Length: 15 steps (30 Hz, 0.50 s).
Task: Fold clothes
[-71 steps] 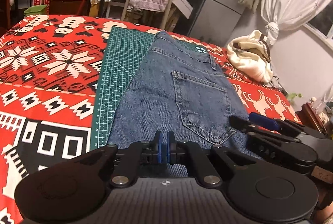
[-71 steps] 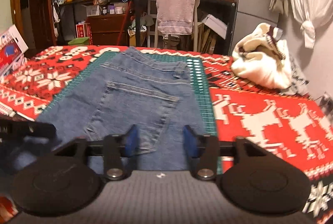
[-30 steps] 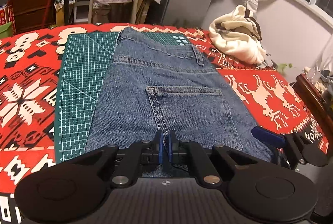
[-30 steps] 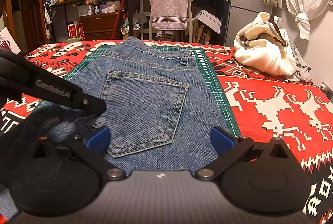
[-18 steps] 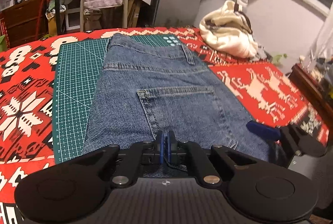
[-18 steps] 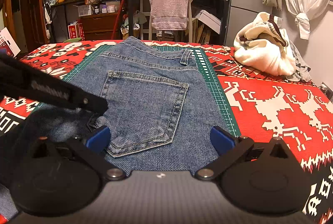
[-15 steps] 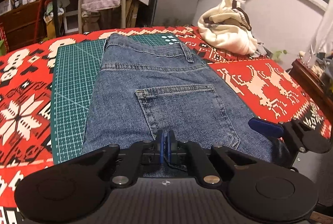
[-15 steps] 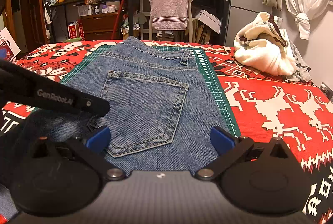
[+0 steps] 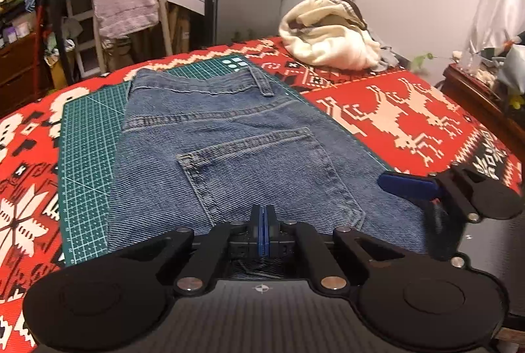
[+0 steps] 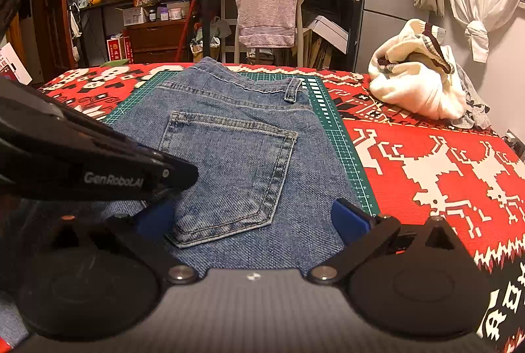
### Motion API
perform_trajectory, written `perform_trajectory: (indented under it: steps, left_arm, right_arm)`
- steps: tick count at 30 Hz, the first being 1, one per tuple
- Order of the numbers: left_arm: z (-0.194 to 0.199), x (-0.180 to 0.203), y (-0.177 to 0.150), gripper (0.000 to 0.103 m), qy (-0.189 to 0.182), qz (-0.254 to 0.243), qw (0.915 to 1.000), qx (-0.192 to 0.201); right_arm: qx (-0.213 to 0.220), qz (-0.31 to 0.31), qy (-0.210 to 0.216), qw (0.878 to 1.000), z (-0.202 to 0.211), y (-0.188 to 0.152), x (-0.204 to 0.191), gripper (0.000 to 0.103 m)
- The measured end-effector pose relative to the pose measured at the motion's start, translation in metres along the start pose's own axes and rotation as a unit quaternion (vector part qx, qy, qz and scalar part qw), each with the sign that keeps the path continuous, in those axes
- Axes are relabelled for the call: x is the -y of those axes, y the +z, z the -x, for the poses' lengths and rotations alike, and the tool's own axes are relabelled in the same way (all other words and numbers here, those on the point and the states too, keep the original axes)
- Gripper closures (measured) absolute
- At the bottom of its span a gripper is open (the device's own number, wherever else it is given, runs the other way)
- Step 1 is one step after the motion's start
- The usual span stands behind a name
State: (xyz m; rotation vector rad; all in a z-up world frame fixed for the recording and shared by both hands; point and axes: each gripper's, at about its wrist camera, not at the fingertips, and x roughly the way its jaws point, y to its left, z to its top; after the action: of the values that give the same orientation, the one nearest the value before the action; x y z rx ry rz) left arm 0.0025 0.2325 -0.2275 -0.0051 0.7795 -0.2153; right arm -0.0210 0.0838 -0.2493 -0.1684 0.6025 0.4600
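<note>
- Left gripper (image 9: 262, 230) is sitting at the near hem of the jeans (image 9: 229, 156) with its blue pads pressed together; dark denim is showing just behind them, so I judge it is pinching the jeans' near edge, though the bite itself is partly hidden.
- Since a second ago this view is swinging toward the right, bringing the window and the cream garment heap (image 9: 328, 38) closer to 12 o'clock, while the clamp is staying shut.
- Jeans are lying back-pocket-up on the green cutting mat (image 9: 85, 156), waistband toward 12 o'clock, on the red patterned blanket (image 9: 410, 110).
- Right gripper (image 10: 252, 218) is resting low over the jeans' near right part with its jaws spread wide, holding nothing; 2.4 seconds ago they were much narrower, so it has let go.
- Read as a judgement: one side is released and one is still held, which suggests a fold has just been laid and the left clamp is due to release or drag next.
- Count: two grippers, one pair of jeans with one back pocket (image 10: 229, 169) showing, one mat, one garment heap at 2 o'clock, one towel (image 10: 265, 8) draped on a chair at 12 o'clock.
</note>
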Motion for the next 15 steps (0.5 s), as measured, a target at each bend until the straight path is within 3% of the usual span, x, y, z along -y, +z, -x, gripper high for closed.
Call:
perform_trajectory:
  steps: [5, 12, 15]
  left_arm:
    - [0.014, -0.01, 0.001, 0.099, -0.003, 0.024, 0.9994, 0.024]
    - [0.015, -0.035, -0.006, 0.1, 0.038, 0.058, 0.9976, 0.002]
    - [0.016, -0.045, -0.006, 0.1, 0.035, 0.084, 0.9959, 0.005]
  right_arm:
    - [0.0, 0.0, 0.001, 1.0, 0.0, 0.0, 0.001, 0.001]
    - [0.0, -0.001, 0.001, 1.0, 0.0, 0.0, 0.001, 0.001]
    - [0.0, -0.001, 0.001, 1.0, 0.0, 0.0, 0.001, 0.0]
